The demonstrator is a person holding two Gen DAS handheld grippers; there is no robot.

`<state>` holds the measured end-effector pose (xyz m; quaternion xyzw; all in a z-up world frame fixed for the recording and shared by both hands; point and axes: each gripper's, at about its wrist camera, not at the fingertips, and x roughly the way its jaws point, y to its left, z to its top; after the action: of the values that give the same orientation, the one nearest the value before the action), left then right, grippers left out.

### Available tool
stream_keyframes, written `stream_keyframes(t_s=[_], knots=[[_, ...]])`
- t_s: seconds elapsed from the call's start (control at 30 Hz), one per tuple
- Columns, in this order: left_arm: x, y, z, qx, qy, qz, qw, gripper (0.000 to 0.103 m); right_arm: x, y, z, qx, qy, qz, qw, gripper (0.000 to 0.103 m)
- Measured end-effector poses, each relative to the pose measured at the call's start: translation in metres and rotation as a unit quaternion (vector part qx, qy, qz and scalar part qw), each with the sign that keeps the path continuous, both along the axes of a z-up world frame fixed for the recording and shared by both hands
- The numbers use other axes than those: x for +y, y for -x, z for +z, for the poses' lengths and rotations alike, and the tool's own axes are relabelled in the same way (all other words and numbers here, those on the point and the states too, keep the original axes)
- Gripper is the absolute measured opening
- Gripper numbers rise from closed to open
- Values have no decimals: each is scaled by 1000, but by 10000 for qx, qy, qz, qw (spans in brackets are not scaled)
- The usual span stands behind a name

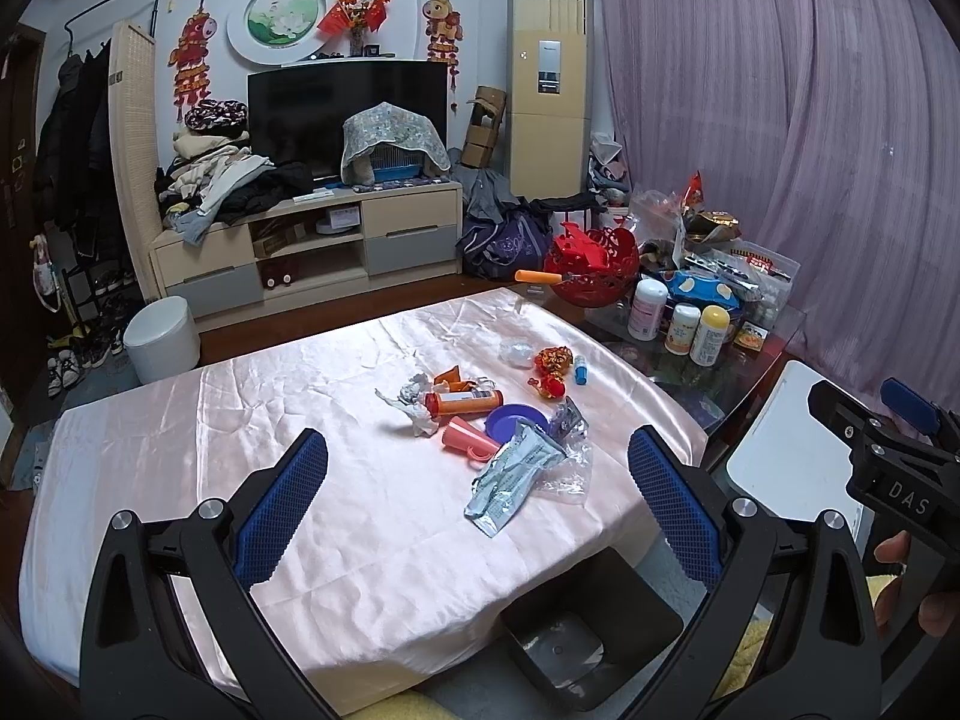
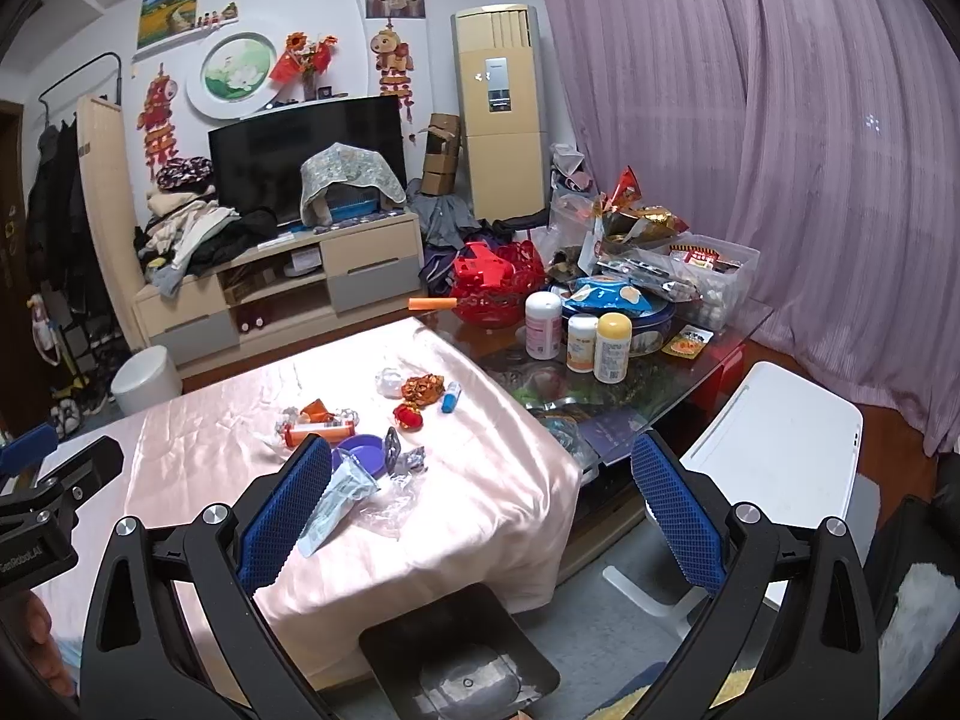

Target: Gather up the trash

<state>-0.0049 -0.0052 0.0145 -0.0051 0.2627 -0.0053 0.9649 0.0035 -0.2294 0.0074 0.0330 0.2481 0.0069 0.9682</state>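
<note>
A glossy pink satin cloth (image 1: 336,396), creased and shiny, covers the table. The left gripper (image 1: 477,498) hovers above its near edge, jaws spread wide and empty, blue dimpled pads (image 1: 282,504) facing inward. The trash lies in a loose cluster at mid-table: crumpled white paper (image 1: 414,402), an orange cylindrical bottle (image 1: 462,402) on its side, a pink plastic cup (image 1: 465,438) tipped over, a round purple lid (image 1: 516,420), a flat silver foil pouch (image 1: 510,480) and crinkled clear wrap (image 1: 567,474). Below the table's front edge stands a dark square bin (image 1: 576,642). The right gripper (image 2: 480,510) is likewise spread wide and holds nothing.
</note>
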Motion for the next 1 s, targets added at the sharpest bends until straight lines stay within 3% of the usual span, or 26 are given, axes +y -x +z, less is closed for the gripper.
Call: stream_keyframes(t_s=[0.53, 0.73, 1.0], knots=[[-2, 0, -3, 2, -3, 7, 10000, 95, -6, -1, -10, 14, -54, -15, 10000, 100], [-2, -1, -3, 3, -14, 14, 10000, 95, -1, 1, -14, -224, -110, 15, 9997, 100], [3, -9, -22, 123, -24, 83, 9999, 95, -3, -8, -17, -177, -89, -19, 9998, 100]])
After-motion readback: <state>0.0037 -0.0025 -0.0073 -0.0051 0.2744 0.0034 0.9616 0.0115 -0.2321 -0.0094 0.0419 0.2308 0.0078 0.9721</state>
